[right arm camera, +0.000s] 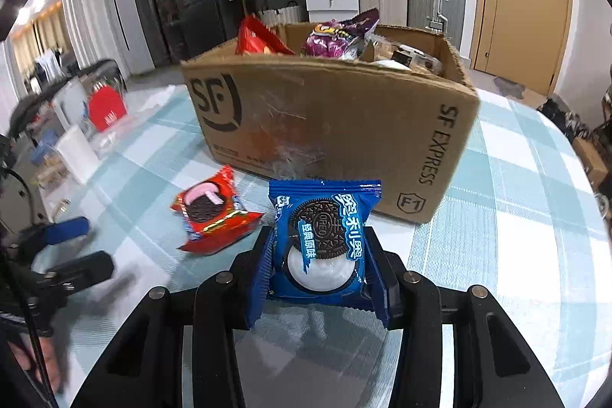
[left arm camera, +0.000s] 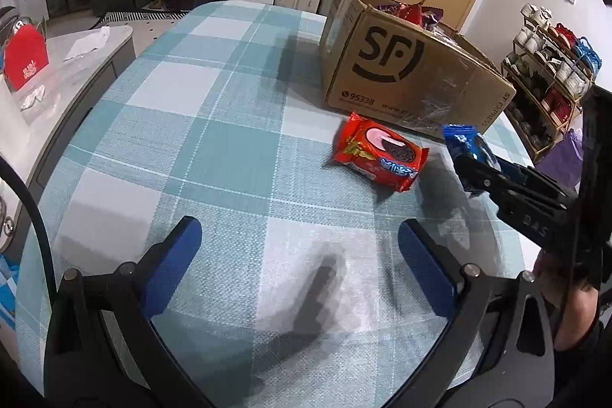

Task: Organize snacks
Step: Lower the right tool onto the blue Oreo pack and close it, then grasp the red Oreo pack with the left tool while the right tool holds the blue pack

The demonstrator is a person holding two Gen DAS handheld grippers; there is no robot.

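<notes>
My right gripper [right arm camera: 319,236] is shut on a blue Oreo packet [right arm camera: 325,239], its blue pads pressing both sides of the wrapper just above the checked tablecloth. From the left wrist view the same blue packet [left arm camera: 464,144] shows at the right, held by the right gripper [left arm camera: 468,161]. A red Oreo packet [left arm camera: 380,155] lies flat on the cloth to its left, also the red packet [right arm camera: 216,213]. Behind both stands an open SF cardboard box [right arm camera: 329,125] with several snack bags inside. My left gripper [left arm camera: 300,249] hovers open over bare cloth, nothing between its fingers.
The cardboard box [left arm camera: 405,71] takes up the table's far right. A grey side counter [left arm camera: 72,64] with a red bag runs along the left. A shoe rack [left arm camera: 550,71] stands beyond the right edge. Suitcases and drawers line the back wall.
</notes>
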